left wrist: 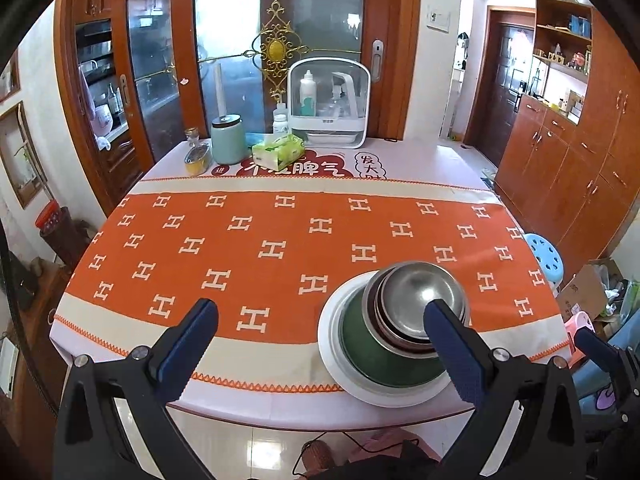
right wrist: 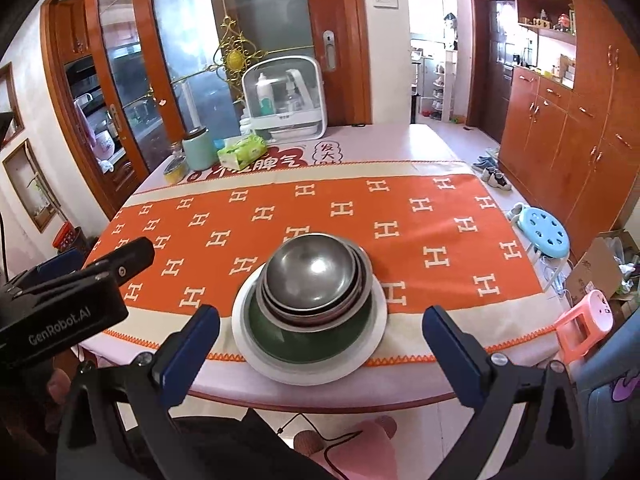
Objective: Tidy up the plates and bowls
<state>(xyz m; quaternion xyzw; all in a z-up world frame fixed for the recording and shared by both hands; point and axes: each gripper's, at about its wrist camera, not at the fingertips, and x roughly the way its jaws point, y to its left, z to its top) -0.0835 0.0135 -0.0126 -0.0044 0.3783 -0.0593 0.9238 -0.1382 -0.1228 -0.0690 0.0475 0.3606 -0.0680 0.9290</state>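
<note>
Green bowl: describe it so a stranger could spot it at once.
On the orange cloth, near the table's front edge, a white plate carries a stack. The green bowl sits directly on it, largest and lowest; the bowls nested inside are bare metal.

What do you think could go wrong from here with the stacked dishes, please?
1. The white plate sits close to the table's near edge, so a nudge could send it off.
2. The steel bowls nest unevenly in the green bowl, leaning to one side; lifting the stack as one could tip them.
3. Both tools, left and right, are open near the stack and might bump it.
</note>
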